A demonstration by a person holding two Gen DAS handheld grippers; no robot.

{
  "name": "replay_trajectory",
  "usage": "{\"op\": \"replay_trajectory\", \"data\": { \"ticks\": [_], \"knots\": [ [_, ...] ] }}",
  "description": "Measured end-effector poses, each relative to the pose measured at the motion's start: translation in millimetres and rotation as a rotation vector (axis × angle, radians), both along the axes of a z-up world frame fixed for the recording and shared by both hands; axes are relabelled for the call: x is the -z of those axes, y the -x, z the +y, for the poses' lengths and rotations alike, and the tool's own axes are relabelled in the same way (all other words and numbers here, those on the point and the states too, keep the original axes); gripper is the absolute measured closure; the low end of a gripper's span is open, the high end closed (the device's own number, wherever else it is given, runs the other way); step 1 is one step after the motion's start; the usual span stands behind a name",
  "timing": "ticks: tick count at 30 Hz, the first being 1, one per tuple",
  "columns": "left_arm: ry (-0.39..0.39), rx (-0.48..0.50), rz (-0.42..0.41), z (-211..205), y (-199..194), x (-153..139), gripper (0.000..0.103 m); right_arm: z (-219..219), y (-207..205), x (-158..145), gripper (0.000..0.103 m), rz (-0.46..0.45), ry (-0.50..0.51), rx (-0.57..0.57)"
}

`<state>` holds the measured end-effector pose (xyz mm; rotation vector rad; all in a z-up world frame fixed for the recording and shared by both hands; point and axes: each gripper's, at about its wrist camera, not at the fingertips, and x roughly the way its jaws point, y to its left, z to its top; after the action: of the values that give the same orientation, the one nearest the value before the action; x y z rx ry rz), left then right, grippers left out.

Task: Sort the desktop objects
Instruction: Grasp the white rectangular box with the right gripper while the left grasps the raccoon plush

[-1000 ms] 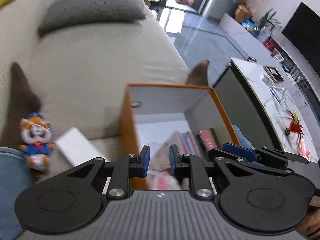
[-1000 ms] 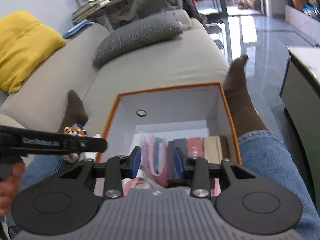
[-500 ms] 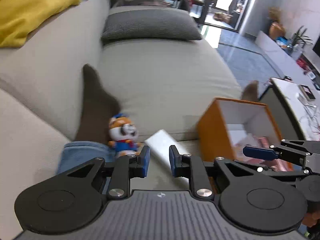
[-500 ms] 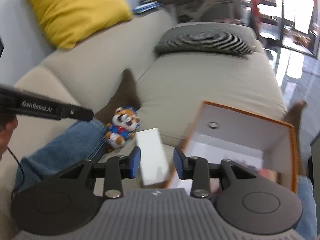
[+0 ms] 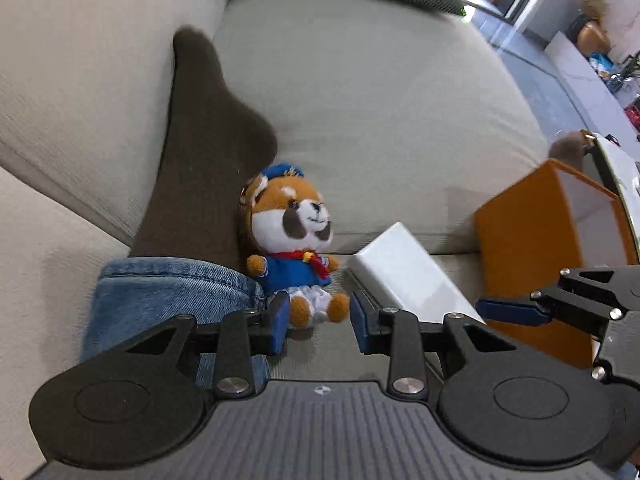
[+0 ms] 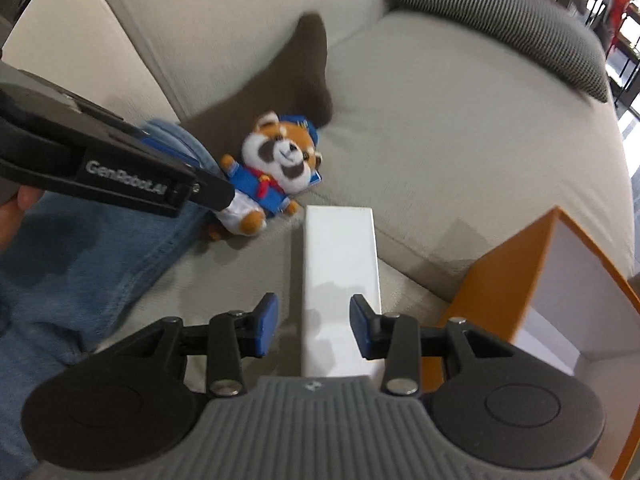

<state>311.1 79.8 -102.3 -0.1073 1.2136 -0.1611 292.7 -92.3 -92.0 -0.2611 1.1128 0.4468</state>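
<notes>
Straddling the plush toy (image 5: 294, 240) at frame centre, my left gripper (image 5: 318, 316) gapes; my right gripper (image 6: 312, 326), also spread, frames the white box (image 6: 340, 276). Closing on soft legs might slip.

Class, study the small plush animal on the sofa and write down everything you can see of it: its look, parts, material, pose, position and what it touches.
The plush toy is a soft, fuzzy orange-and-white animal with dark eye patches, a blue cap, a blue jacket, a red neckerchief and white shorts. It sits propped on the beige sofa, leaning against the person's brown sock beside the jeans cuff. A white box lies close beside it. The left gripper, jaws open, is lined up with its feet but not gripping it.
</notes>
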Motion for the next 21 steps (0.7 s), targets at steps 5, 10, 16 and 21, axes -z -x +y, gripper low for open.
{"op": "replay_trajectory", "data": {
  "ticks": [5,10,16,21],
  "knots": [
    [0.0,-0.048,0.054,8,-16,28,0.065,8,-21,20,0.061,0.071,0.044,-0.017],
    [0.02,-0.061,0.061,13,-20,40,0.061,13,-32,35,0.058,0.108,0.078,-0.033],
    [-0.023,-0.03,0.042,-2,-20,48,0.056,15,-37,38,0.053,0.103,0.101,-0.047],
    [-0.048,-0.006,0.024,-8,-14,50,0.058,21,-38,41,0.047,0.083,0.135,-0.064]
  ]
}}
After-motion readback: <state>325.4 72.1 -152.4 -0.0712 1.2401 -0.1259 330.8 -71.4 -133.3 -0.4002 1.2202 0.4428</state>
